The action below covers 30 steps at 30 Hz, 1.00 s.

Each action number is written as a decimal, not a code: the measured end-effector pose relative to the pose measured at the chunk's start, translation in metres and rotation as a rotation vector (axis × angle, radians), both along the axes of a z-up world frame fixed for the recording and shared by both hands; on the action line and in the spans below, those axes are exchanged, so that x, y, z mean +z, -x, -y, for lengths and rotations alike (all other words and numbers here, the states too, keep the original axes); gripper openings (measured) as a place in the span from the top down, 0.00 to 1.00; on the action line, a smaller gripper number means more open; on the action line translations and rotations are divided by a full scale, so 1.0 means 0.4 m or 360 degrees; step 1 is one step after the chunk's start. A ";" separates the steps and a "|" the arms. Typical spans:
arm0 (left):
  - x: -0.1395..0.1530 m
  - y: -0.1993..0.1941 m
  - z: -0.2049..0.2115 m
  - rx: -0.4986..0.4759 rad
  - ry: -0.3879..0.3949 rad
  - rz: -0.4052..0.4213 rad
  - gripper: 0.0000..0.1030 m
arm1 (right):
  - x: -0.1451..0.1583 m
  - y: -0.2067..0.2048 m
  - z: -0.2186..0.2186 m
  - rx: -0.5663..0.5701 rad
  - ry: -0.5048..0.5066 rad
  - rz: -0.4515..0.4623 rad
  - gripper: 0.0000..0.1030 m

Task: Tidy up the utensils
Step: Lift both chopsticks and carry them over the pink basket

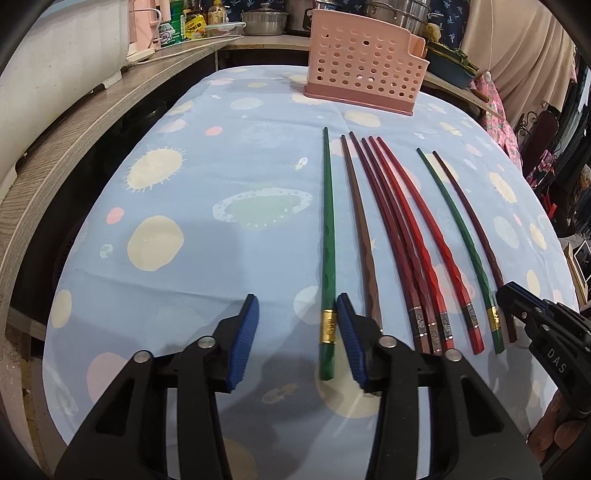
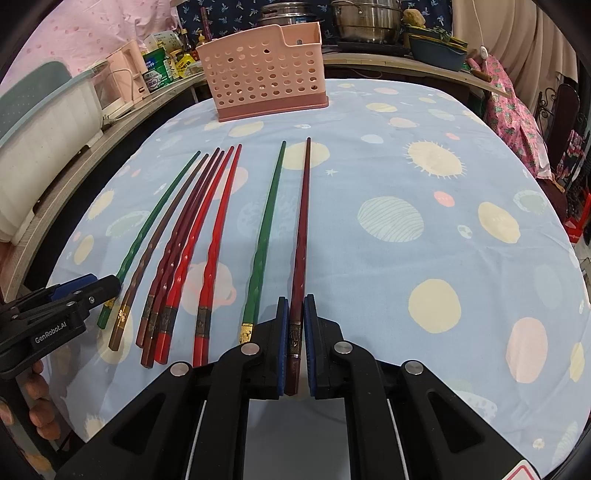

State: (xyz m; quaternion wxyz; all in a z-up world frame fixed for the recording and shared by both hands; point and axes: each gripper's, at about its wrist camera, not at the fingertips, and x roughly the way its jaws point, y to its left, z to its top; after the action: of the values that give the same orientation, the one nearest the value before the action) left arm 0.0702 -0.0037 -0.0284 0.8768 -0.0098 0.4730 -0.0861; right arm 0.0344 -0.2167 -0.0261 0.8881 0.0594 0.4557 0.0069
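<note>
Several chopsticks lie side by side on the blue patterned tablecloth [image 1: 221,177]. My left gripper [image 1: 297,301] is open and straddles the leftmost green chopstick [image 1: 327,236]. Its gold band sits close against the right pad [image 1: 351,343], and the left pad stands well clear. My right gripper [image 2: 296,299] is shut on the dark red chopstick [image 2: 303,206], the rightmost one, near its banded end. That chopstick still rests on the cloth. The right gripper [image 1: 517,301] also shows at the far right of the left wrist view. The pink perforated utensil holder [image 1: 365,70] [image 2: 266,74] stands at the table's far end.
Between the two held ends lie a brown chopstick [image 1: 360,229], dark red and bright red ones [image 1: 402,236], and a second green one [image 2: 264,236]. A wooden counter [image 1: 74,147] runs along the left. Pots [image 2: 365,18] and bottles crowd the back. A hand's fingers [image 2: 37,373] hold the left gripper.
</note>
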 end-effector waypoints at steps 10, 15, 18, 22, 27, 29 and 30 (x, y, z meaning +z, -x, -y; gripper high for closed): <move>0.000 -0.010 -0.012 -0.0028 0.0052 -0.0030 0.92 | 0.002 -0.002 0.001 0.0003 -0.0002 -0.0006 0.92; 0.012 -0.010 -0.019 -0.0018 0.0058 -0.0027 0.93 | 0.021 -0.008 0.009 -0.0004 -0.0019 0.0009 0.93; 0.029 -0.012 -0.027 -0.0010 0.0071 -0.0016 0.93 | 0.045 -0.012 0.014 -0.0007 -0.0025 0.0045 0.93; 0.067 -0.017 -0.039 0.0010 0.0093 0.0027 0.93 | 0.098 -0.021 0.024 -0.0011 -0.0029 0.0123 0.93; 0.132 -0.033 -0.054 0.0033 0.0122 0.0101 0.93 | 0.166 -0.045 0.040 -0.0022 -0.0026 0.0212 0.93; 0.160 -0.042 -0.058 0.0041 0.0130 0.0138 0.93 | 0.190 -0.057 0.048 -0.0029 -0.0035 0.0243 0.93; 0.172 -0.046 -0.060 0.0046 0.0134 0.0153 0.93 | 0.203 -0.062 0.052 -0.0033 -0.0040 0.0259 0.93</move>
State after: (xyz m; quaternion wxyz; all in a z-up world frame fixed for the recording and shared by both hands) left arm 0.0887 0.0201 0.0404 0.8985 -0.0494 0.4260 -0.0938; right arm 0.0591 -0.2374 0.0552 0.9215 0.0743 0.3811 0.0083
